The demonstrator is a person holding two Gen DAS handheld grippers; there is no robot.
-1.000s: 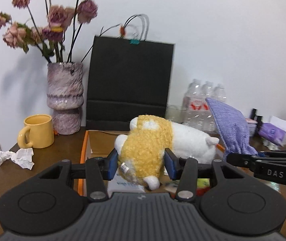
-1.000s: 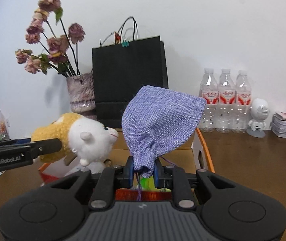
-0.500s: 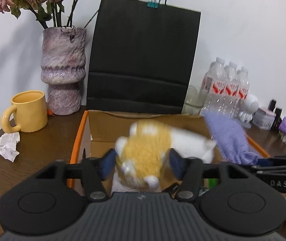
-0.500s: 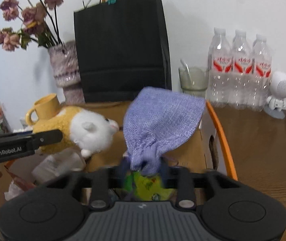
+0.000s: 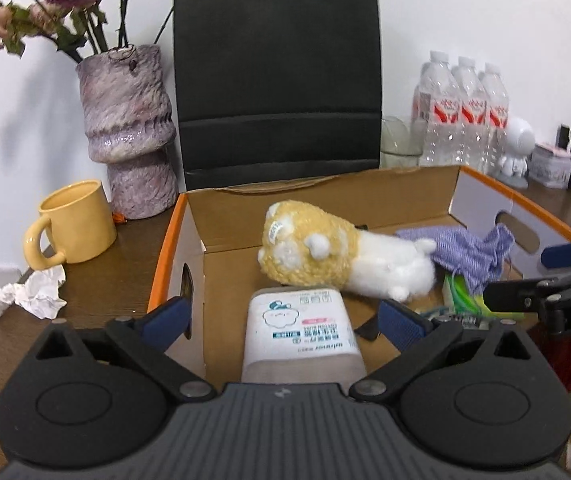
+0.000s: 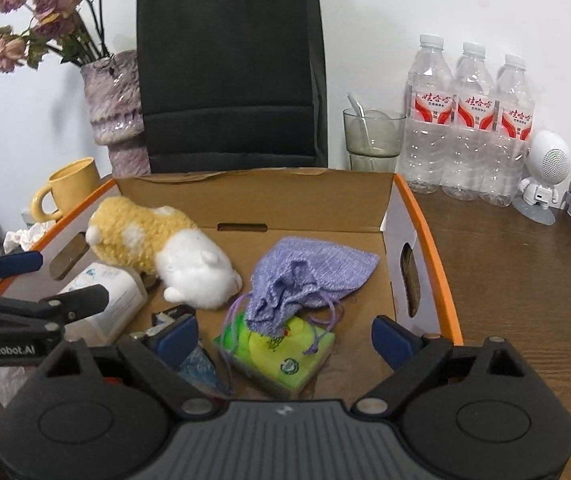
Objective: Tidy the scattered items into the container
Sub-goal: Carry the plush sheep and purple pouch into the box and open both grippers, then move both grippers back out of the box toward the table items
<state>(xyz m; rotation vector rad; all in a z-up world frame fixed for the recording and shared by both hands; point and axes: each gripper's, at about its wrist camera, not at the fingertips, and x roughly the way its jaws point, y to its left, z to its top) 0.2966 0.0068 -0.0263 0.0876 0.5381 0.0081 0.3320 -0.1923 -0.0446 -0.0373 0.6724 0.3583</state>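
Two hand-held grippers, left [image 5: 283, 320] and right [image 6: 285, 338], hang over the box [image 6: 429, 236], jaws opening with nothing pinched. Already inside: one plush [image 6: 165, 248], one purple pouch [image 6: 305, 276], one white pack [image 5: 299, 328], one green pack [image 6: 281, 354]. Risk imo: the pouch's cord [image 6: 323, 330] lies right by the right fingers, so pulling out low could snag it and drag the pouch back out. One crumpled tissue [image 5: 29, 294] is left on the tabletop [image 6: 525, 280].
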